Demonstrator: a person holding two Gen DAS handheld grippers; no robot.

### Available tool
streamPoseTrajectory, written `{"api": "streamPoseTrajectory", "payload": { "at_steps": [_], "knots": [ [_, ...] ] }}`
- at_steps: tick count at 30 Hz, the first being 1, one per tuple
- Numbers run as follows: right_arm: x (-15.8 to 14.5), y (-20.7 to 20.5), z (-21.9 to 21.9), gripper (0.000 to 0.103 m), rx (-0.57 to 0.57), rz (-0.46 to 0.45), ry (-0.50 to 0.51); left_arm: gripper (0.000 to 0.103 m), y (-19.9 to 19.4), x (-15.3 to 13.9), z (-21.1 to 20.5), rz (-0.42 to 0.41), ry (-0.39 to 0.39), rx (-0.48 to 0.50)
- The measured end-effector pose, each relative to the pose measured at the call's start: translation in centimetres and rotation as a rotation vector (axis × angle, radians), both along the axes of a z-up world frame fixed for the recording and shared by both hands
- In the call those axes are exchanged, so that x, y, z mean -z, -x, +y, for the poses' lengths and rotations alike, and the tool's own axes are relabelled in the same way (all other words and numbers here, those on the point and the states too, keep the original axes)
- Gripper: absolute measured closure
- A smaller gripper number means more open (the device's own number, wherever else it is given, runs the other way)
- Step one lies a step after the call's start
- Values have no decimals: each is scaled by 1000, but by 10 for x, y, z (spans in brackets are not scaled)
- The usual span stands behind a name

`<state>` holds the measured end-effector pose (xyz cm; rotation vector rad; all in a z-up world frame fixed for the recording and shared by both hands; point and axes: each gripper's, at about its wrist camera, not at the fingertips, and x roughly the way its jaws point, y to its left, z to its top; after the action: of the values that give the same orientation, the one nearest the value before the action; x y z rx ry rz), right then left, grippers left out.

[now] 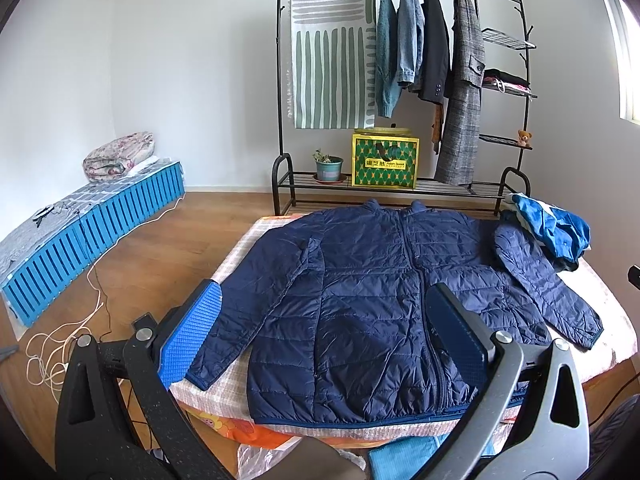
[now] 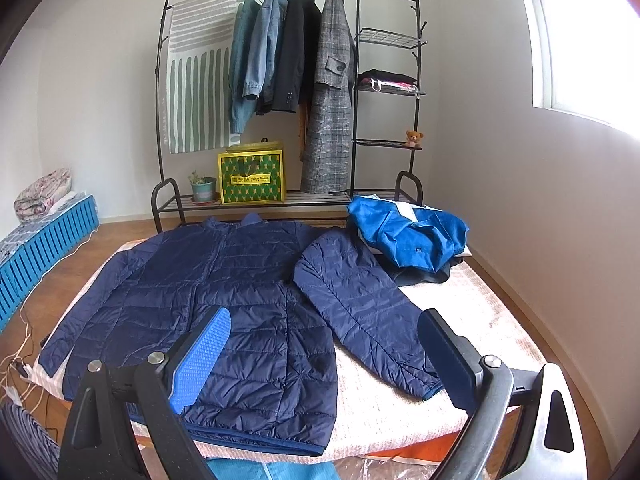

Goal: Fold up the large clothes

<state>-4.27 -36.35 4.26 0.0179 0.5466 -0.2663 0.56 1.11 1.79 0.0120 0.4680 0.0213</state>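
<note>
A navy quilted jacket lies spread flat, front up and zipped, across the cloth-covered table, its hem along the near edge and collar toward the far edge. The left gripper hovers over the hem with fingers spread wide, holding nothing. The right gripper (likewise apart and empty) hangs above the jacket's right side, near the outflung sleeve. A blue garment is heaped at the far right corner.

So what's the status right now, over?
Both grippers open, empty. Navy jacket flat, unfolded. Blue garment pile touches its far sleeve.
</note>
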Motion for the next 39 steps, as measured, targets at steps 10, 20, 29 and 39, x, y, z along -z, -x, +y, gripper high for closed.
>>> {"api": "streamPoseTrajectory", "payload": {
  "at_steps": [10,20,29,39],
  "knots": [
    [-2,0,3,7,0,-9,12,0,1,-1,1,-5,3,4],
    [-5,0,6,7,-4,-17,18,0,0,-1,0,-1,-1,1],
    [-7,-2,5,7,-4,-19,17,0,0,-1,0,-3,0,3],
    [-9,-7,6,7,-9,-20,21,0,-2,1,3,3,1,-8]
  ]
}}
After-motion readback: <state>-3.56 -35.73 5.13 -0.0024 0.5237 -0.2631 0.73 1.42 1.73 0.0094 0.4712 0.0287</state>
